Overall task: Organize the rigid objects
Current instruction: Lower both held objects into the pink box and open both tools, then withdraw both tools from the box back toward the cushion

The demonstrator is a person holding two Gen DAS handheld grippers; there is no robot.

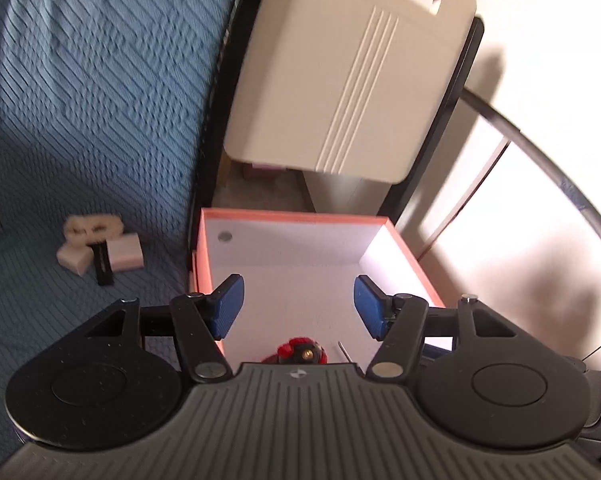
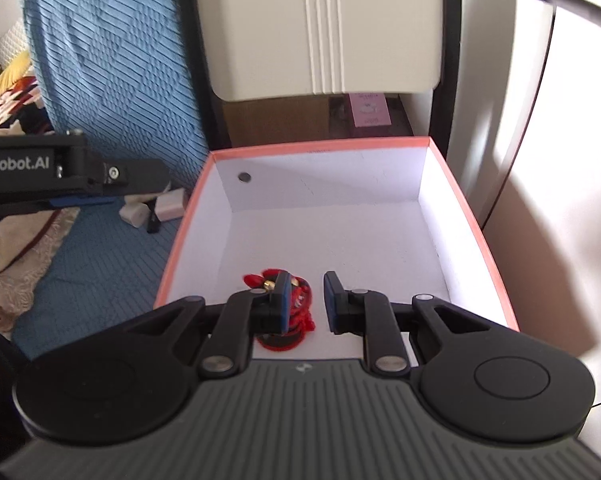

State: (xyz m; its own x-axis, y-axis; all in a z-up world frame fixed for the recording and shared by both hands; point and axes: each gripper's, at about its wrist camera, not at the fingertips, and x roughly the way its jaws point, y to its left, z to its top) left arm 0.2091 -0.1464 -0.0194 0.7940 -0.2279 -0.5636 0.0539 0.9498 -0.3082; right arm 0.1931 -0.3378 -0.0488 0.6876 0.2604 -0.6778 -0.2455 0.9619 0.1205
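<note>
Both grippers tilt down over the box [image 2: 476, 216]: left fingers [image 1: 228, 306] apart, right fingers [image 2: 334, 304] narrowly apart, empty.

A blue quilted bedspread [image 1: 92, 112] with a raised diamond pattern covers the bed on the left. Just right of it a black frame [image 1: 216, 92] runs far into the scene, and a cream panel [image 1: 340, 80] with three raised vertical ribs stands at the far side. Below that panel, a small pink box [image 2: 370, 108] sits far back in shadow. A thin black cable [image 1: 540, 152] arcs across the sunlit pale surface on the right. At the far left lie colourful patterned fabrics [image 2: 8, 96].
</note>
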